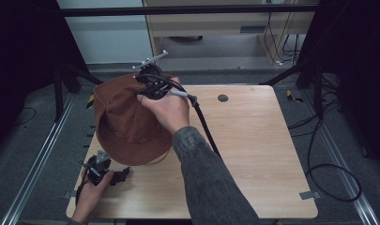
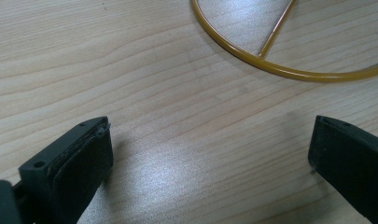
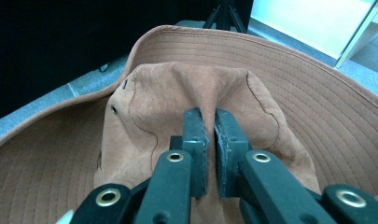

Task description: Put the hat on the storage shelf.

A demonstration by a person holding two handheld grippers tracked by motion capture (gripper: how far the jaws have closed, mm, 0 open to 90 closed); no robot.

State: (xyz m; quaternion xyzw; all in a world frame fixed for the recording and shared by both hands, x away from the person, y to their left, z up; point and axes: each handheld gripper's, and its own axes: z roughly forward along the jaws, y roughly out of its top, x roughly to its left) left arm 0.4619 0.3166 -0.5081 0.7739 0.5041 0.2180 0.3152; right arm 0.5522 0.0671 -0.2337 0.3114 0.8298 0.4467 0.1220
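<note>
A brown bucket hat hangs over the table's left side, lifted by its crown. My right gripper is shut on a pinch of the hat's crown fabric, with the stitched brim spreading around it. My left gripper rests low at the table's front left corner, held by a hand, open with nothing between its jaws; its wide-apart pads hover just above the wood. A yellow wire ring with a straight spoke lies on the table just ahead of the left gripper.
The wooden table has a small round grommet near its back edge. A black cable trails from the right gripper across the table. Metal rails and cables run along the floor on both sides.
</note>
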